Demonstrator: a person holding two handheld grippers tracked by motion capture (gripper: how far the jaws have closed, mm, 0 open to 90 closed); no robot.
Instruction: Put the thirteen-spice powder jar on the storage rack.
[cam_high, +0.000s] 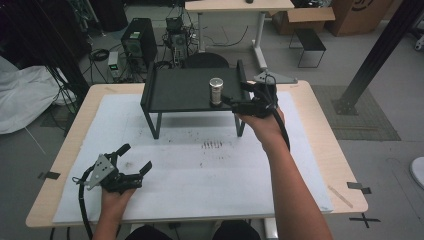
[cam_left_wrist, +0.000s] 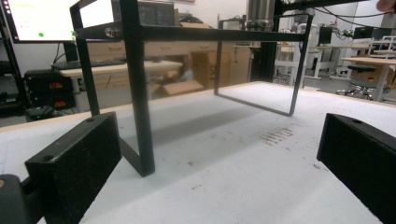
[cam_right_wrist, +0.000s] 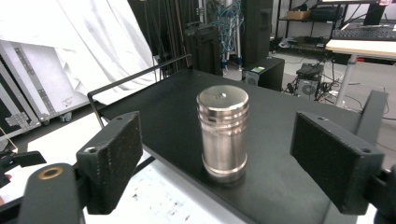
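L gripper view: two black jaws rise from bottom corners, wide apart, nothing btwn them. L gripper (cam_left_wrist: 219, 186) sits low over white table cover (cam_left_wrist: 224, 163), which shows dark scuff marks (cam_left_wrist: 276, 135) toward the right. Ahead: black metal stand (cam_left_wrist: 140, 88), near leg just past the left jaw, foot on the cover. Shelf seen edge-on at top; base of a metal cylinder (cam_left_wrist: 259, 11) stands on it. Lit monitor (cam_left_wrist: 39, 18) upper left, desks and cardboard boxes (cam_left_wrist: 212, 65) in bkgd.

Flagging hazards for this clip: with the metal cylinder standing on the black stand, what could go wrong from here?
The metal cylinder stands upright near the front edge of the black stand; a nudge might tip it off.
The right gripper has open jaws flanking it, not touching; pulling back crookedly, one could clip it.
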